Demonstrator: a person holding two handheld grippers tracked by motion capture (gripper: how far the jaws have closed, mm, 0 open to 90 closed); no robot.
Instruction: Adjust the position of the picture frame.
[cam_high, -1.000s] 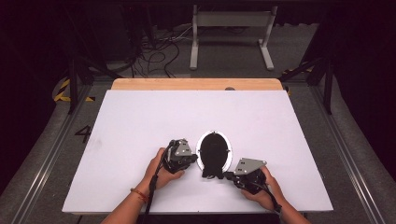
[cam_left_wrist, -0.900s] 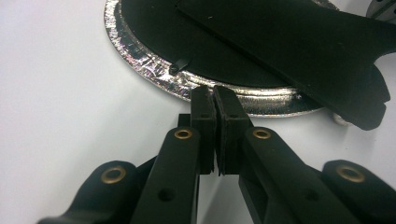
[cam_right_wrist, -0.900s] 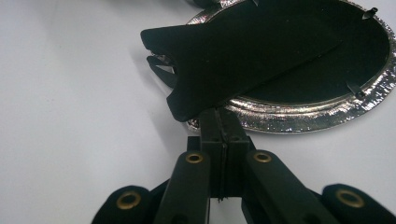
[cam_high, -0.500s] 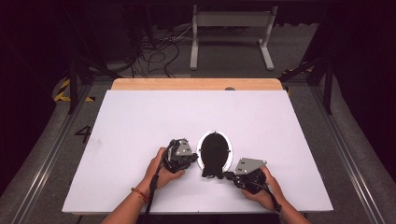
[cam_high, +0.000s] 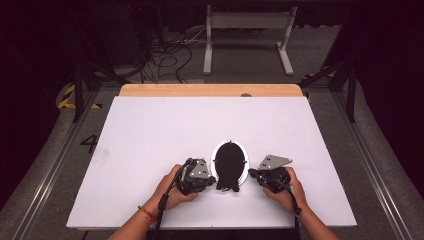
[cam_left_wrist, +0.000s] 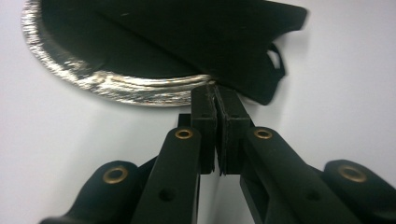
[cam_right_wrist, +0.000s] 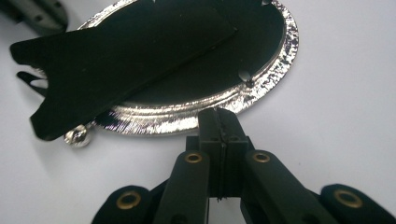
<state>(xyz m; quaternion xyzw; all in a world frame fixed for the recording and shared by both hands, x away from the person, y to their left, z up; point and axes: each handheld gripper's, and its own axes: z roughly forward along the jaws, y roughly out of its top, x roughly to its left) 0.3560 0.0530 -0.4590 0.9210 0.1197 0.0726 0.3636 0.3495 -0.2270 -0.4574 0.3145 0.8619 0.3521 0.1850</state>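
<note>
Between your two claws lies the oval silver frame (cam_high: 229, 164), black stand flap (cam_right_wrist: 116, 56) up. Left claw (cam_left_wrist: 215, 95) and right claw (cam_right_wrist: 219, 116) are clenched, empty, at its rim; pushing unevenly could skid it.

The oval frame (cam_right_wrist: 196, 119) has a shiny, finely ridged silver metal rim, its matt black backing board (cam_right_wrist: 121, 56) looks like smooth card, and the table (cam_high: 165, 130) is covered in smooth matt white.

A white table (cam_high: 150, 130) with a wooden far edge (cam_high: 210, 90), cables (cam_high: 170, 55) beyond.
</note>
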